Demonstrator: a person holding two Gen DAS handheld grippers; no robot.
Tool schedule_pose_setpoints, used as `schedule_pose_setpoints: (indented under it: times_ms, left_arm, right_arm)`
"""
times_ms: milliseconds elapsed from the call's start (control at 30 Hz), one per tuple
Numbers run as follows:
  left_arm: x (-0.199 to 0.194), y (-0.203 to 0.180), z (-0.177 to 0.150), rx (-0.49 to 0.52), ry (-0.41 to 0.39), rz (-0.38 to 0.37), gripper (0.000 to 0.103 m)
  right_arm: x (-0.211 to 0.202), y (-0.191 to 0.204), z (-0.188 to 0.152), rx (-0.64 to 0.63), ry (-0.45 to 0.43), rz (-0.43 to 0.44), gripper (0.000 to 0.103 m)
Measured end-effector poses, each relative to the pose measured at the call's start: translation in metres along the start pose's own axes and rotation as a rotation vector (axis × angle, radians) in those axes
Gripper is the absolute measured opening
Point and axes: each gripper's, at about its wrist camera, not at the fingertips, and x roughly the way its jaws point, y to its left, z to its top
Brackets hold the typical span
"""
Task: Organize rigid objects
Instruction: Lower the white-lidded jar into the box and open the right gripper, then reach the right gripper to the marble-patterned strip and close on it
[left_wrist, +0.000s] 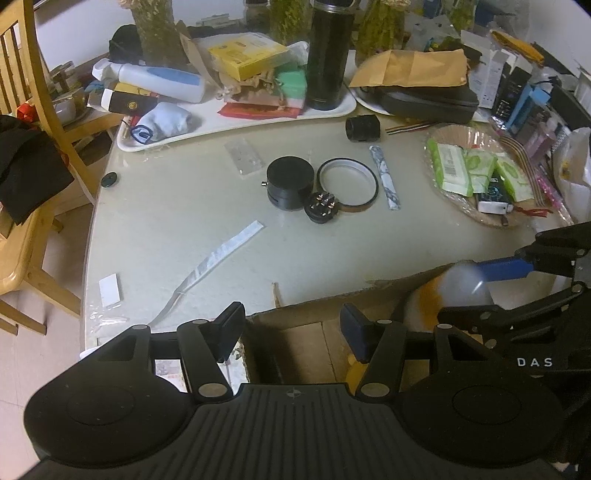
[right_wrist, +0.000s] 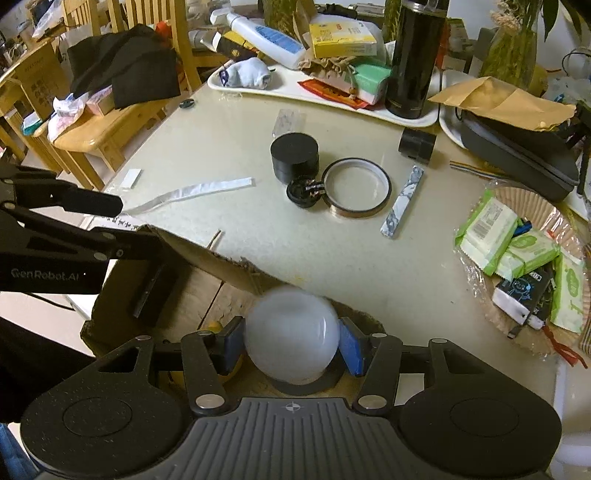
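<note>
My right gripper (right_wrist: 291, 343) is shut on a frosted white globe (right_wrist: 291, 332), with a pad on each side of it. It holds the globe low inside an open cardboard box (right_wrist: 207, 254) at the table's near edge, above a dark ring. My left gripper (left_wrist: 293, 325) stands open over the same box (left_wrist: 306, 339) with nothing between its fingers. From the left wrist the globe (left_wrist: 465, 288) looks blurred at the right, between the right gripper's (left_wrist: 476, 291) fingers. Mid-table lie a black round tin (left_wrist: 290, 181), a tape ring (left_wrist: 354, 208), a small black cap (left_wrist: 321, 208), a marbled bar (left_wrist: 386, 177) and a black cylinder (left_wrist: 362, 128).
A white tray (left_wrist: 236, 125) piled with bottles, boxes and a tall black flask (left_wrist: 328, 55) lines the far side. A woven basket (left_wrist: 480, 218) of green wipe packs sits at the right. A white paper strip (left_wrist: 221, 254) lies near the box. Wooden chairs (left_wrist: 22, 258) stand left.
</note>
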Motion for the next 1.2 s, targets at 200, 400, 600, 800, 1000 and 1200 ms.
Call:
schedule_pose_setpoints:
  times_ms: [200,400,600,800,1000,1200]
  left_arm:
    - [0.000,0.001,0.000,-0.004,-0.003,0.005,0.056]
    - [0.001,0.003,0.000,-0.011,-0.004,0.015,0.056]
    - [0.000,0.004,0.001,-0.021,-0.007,0.025,0.056]
    - [-0.001,0.007,0.002,-0.039,-0.021,0.026,0.056]
    - [-0.005,0.009,0.005,-0.069,-0.052,0.022,0.059]
    - [-0.010,0.011,0.009,-0.108,-0.083,0.029,0.073]
  right_arm:
    - [-0.005,-0.006,0.004,0.030,-0.031,-0.003,0.080]
    - [-0.006,-0.011,0.006,0.062,-0.039,-0.012,0.090]
    - [-0.007,-0.019,0.009,0.121,-0.056,-0.025,0.099]
    - [-0.008,-0.031,0.014,0.188,-0.083,-0.045,0.103]
    - [-0.007,-0.038,0.019,0.204,-0.098,-0.076,0.103]
    - [-0.006,-0.051,0.032,0.170,-0.130,-0.125,0.103]
